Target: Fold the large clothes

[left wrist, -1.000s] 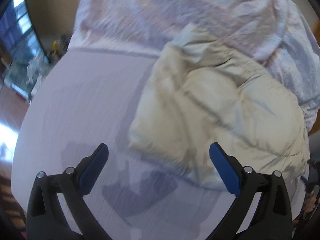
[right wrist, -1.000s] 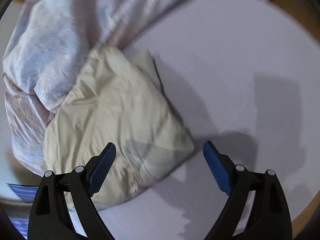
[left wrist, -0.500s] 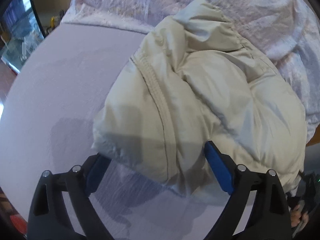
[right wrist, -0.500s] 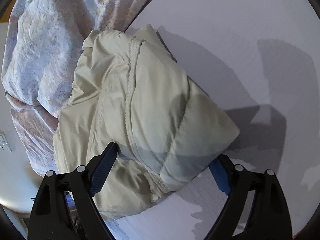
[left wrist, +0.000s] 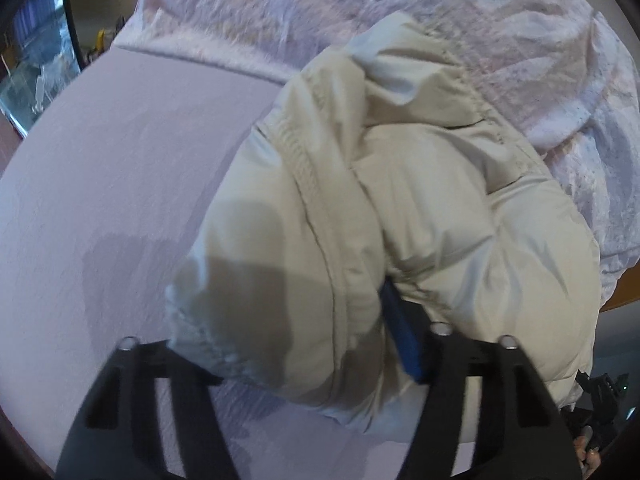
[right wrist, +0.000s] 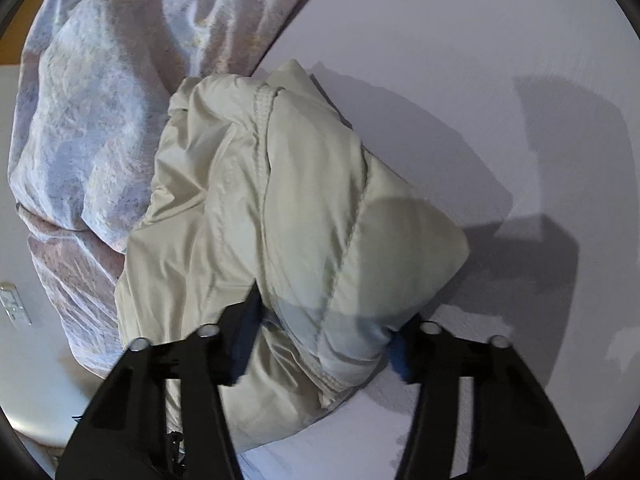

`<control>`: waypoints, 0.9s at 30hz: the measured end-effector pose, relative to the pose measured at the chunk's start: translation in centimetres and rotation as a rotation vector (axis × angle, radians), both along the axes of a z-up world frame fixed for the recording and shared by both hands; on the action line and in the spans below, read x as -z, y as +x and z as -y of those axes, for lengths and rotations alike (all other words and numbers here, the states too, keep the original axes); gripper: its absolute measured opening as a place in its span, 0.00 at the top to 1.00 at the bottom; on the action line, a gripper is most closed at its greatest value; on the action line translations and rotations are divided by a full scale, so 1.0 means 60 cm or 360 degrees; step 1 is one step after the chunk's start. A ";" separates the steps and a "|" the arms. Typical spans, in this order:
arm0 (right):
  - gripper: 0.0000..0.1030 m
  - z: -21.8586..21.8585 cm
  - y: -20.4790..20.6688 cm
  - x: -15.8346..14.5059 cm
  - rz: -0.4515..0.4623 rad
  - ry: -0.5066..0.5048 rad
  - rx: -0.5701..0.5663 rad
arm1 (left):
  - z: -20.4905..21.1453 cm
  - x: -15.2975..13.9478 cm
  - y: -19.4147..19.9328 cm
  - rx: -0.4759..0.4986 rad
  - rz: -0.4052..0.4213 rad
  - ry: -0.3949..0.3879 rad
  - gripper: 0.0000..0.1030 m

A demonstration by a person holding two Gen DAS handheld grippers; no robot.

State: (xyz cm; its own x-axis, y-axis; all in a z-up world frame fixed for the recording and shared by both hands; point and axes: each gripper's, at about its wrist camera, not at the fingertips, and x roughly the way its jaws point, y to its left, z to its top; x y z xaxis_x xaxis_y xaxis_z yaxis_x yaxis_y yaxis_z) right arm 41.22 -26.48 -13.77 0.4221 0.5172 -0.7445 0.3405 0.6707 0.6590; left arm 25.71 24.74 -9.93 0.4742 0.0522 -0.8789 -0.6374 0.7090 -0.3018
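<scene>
A cream puffy jacket (left wrist: 420, 200) lies bunched on a bed covered with a pale lilac sheet (left wrist: 120, 184), and both grippers are down at its near edge.

In the left wrist view, the left gripper (left wrist: 288, 356) has a thick corner of the jacket between its jaws, which are closing. The blue pad of its right-hand finger (left wrist: 402, 340) presses into the padding, denting it; the other finger's pad is hidden under the bulging fabric, so the contact on that side cannot be seen. Ahead of the jaws the jacket rises in a mound with a ribbed seam running over it. Beyond the jacket, and touching its far side, lies a crumpled pale duvet (left wrist: 440, 20). To the left of the jaws the sheet is bare, with shadow on it.

In the right wrist view, the right gripper (right wrist: 324, 344) straddles another padded corner of the jacket (right wrist: 280, 220). Its jaws are closing too, with the fabric bulging up between them. The left-hand finger (right wrist: 244, 328) is dug into a fold, and the right-hand pad shows only as a sliver of blue against the corner's edge. To the right of these jaws lies open sheet (right wrist: 480, 80) crossed by dark shadows; to the left and ahead, the duvet (right wrist: 100, 120) is heaped against the jacket.
</scene>
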 end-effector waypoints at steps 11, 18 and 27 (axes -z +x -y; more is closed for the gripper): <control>0.74 -0.013 -0.011 -0.040 0.0051 -0.0177 -0.0097 | 0.016 -0.055 -0.031 0.0040 0.0048 0.0104 0.77; 0.75 -0.015 -0.044 -0.039 0.0039 -0.0219 -0.0174 | 0.019 -0.068 -0.084 0.0075 0.0044 0.0114 0.77; 0.75 0.003 -0.123 -0.028 0.0004 -0.0165 -0.0281 | 0.029 -0.073 -0.180 0.0130 0.0012 0.0132 0.76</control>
State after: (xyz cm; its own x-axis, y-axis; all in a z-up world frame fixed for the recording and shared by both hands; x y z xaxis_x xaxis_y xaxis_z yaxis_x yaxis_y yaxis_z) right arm 33.85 -26.69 -12.09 0.3337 0.5041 -0.7966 0.2097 0.7842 0.5840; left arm 14.92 22.98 -5.57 0.4866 0.0851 -0.8695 -0.5742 0.7812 -0.2449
